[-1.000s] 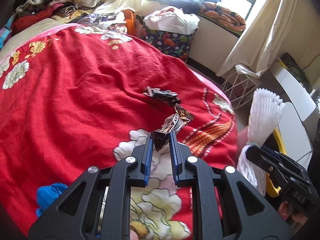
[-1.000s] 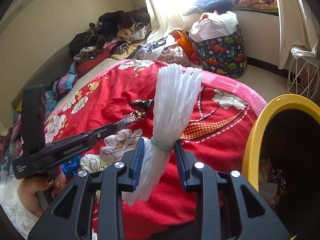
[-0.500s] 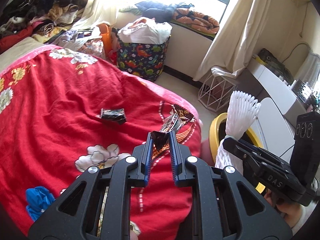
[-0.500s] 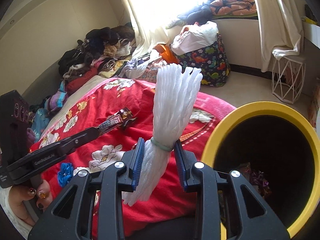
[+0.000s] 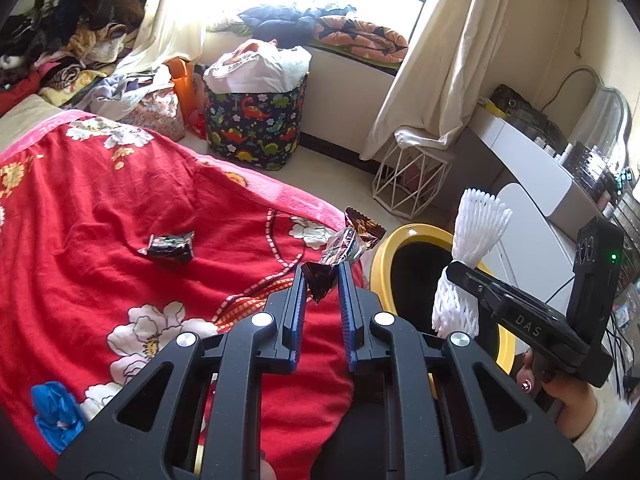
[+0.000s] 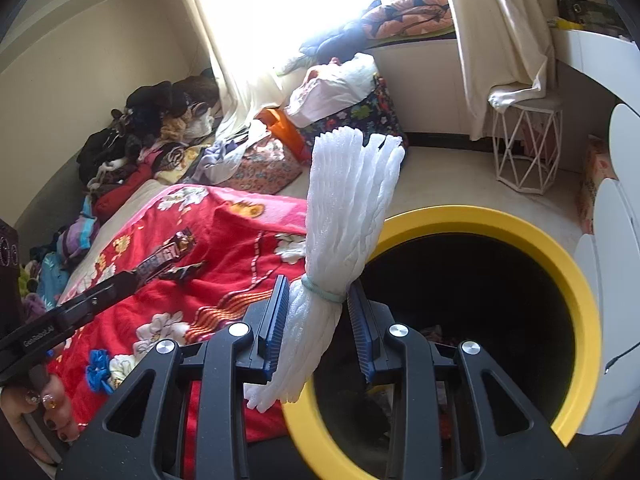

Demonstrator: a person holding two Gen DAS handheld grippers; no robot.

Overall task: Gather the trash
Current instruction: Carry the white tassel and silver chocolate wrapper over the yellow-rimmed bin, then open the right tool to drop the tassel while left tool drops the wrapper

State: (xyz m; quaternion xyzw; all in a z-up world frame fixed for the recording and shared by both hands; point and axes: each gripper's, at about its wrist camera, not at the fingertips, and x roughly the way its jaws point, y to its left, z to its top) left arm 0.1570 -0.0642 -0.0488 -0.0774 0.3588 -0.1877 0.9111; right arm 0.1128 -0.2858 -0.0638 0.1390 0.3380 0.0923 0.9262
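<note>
The left gripper [image 5: 322, 280] has its jaws pinching a brown snack wrapper [image 5: 352, 236] by one end, so the rest projects ahead of them. The right gripper [image 6: 318, 300] clamps a white foam net bundle [image 6: 344, 216] at its tied waist. The yellow-rimmed bin [image 6: 576, 280] lies just beyond the right jaws (likely the drop point). Another wrapper [image 5: 170, 245] lies on the bed [image 5: 100, 208], left of the left jaws.

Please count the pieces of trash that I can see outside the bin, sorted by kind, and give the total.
Snack wrappers: 2 (one in the left gripper, wrapper; one on the red bedspread)
White foam net bundle: 1 (in the right gripper, bundle)
Blue crumpled piece: 1
Total: 4
</note>
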